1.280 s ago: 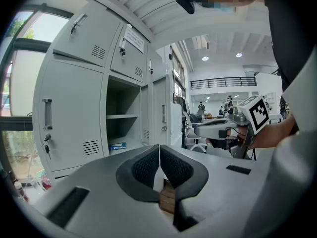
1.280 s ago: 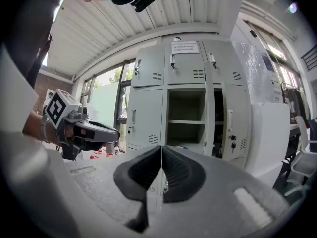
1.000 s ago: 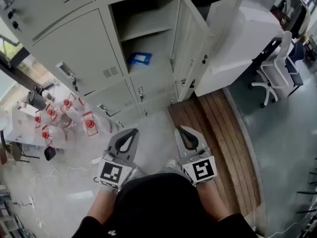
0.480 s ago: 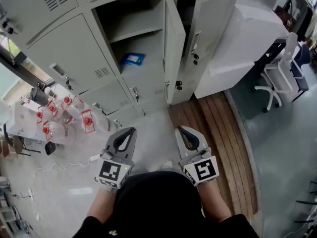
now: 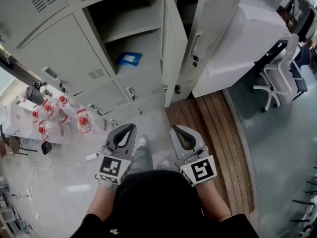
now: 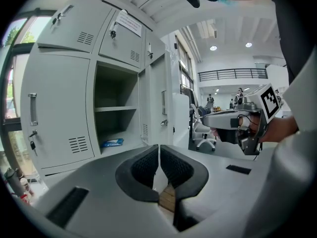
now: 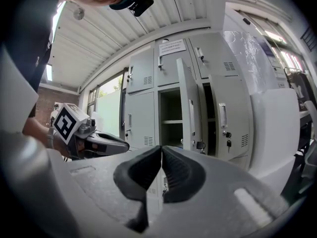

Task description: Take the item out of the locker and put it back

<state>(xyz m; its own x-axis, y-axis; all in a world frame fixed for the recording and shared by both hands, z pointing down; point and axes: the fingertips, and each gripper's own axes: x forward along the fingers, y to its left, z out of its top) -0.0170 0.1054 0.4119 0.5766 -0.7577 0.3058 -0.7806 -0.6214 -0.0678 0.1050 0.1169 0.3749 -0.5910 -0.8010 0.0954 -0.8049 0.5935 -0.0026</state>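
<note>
A blue flat packet lies on the floor of an open grey locker compartment, under a bare shelf. The locker door stands swung out to the right. My left gripper and right gripper hover side by side well in front of the locker, over the floor. Both have their jaws pressed together with nothing between them. Each gripper shows in the other's view.
A second open locker door stands right of the first. A white block and a white office chair are at the right. Red-capped bottles sit at the left. A wooden floor strip runs on the right.
The view has shifted a little toward the locker; its door and the blue packet sit further left and up in the frame. Both grippers keep their place and stay shut.
</note>
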